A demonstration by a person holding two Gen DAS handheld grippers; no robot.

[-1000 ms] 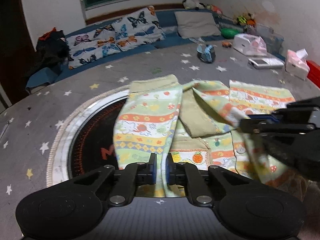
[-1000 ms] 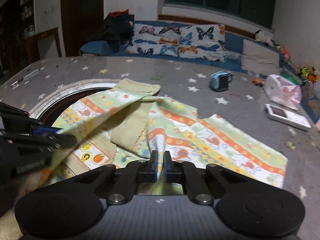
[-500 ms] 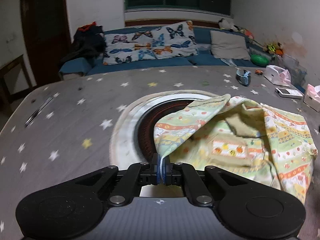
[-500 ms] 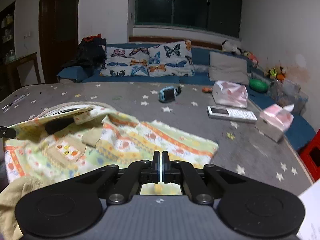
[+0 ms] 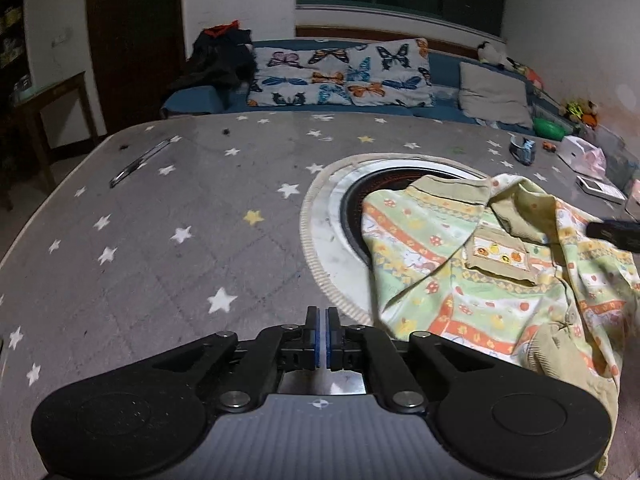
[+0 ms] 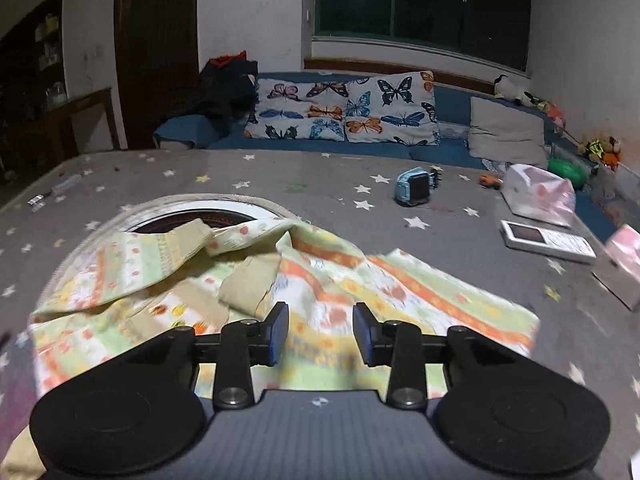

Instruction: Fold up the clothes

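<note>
A child's shirt (image 5: 460,280) with green, orange and yellow bands and tan trim lies crumpled on the grey star-patterned table. It half covers a round black-and-white mat (image 5: 332,240). My left gripper (image 5: 322,336) hovers left of the shirt's near corner; its jaws are opening, barely apart, with nothing between them. In the right wrist view my right gripper (image 6: 320,334) stands over the shirt (image 6: 340,280) with its jaws opening; the cloth lies below the pads and is not pinched. One dark finger of the right gripper (image 5: 616,232) shows at the right edge of the left wrist view.
A blue watch (image 6: 416,186), a plastic bag (image 6: 538,196), a white device (image 6: 544,240) and a tissue pack (image 6: 624,264) sit on the table's right side. A metal pen (image 5: 140,162) lies far left. A sofa with butterfly pillows (image 6: 344,112) stands behind the table.
Both grippers were shut on shirt cloth. The left one has moved left and let go of the hem. The right one has opened, and the shirt has dropped onto the table.
</note>
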